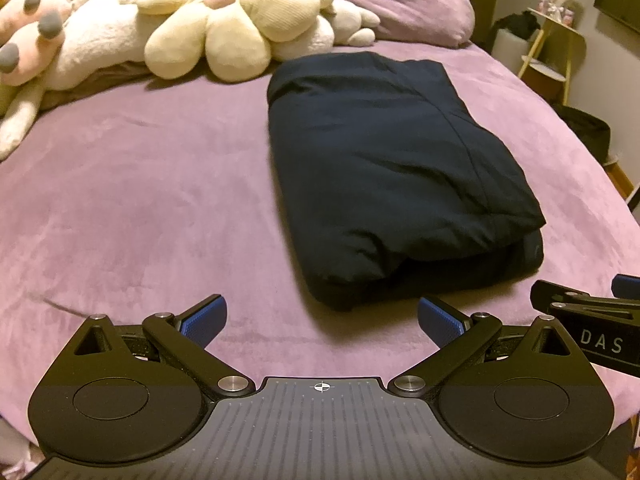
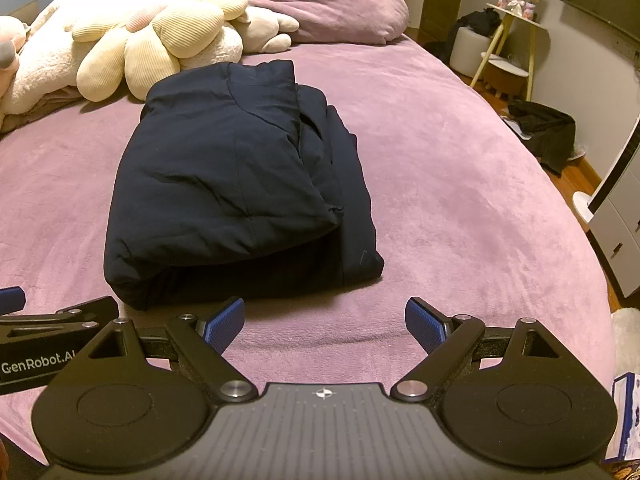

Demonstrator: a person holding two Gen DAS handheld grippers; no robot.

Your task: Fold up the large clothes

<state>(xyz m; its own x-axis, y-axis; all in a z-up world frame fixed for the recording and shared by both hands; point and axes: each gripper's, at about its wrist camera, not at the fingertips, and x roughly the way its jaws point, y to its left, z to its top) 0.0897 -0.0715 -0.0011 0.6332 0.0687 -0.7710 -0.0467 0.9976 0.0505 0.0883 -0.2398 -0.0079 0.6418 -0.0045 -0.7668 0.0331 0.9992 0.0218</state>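
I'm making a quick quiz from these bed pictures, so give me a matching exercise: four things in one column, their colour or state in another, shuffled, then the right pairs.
Things:
1. jacket
2. flower cushion
3. bedspread
4. left gripper

Descriptions:
A. cream, lying by the head of the bed
B. open, holding nothing
C. dark navy, folded into a bundle
D. purple, spread under everything

Pairs: 1-C, 2-A, 3-D, 4-B

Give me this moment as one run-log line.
left tool: open, empty | right tool: open, empty | navy garment: folded, on purple bed cover, untouched
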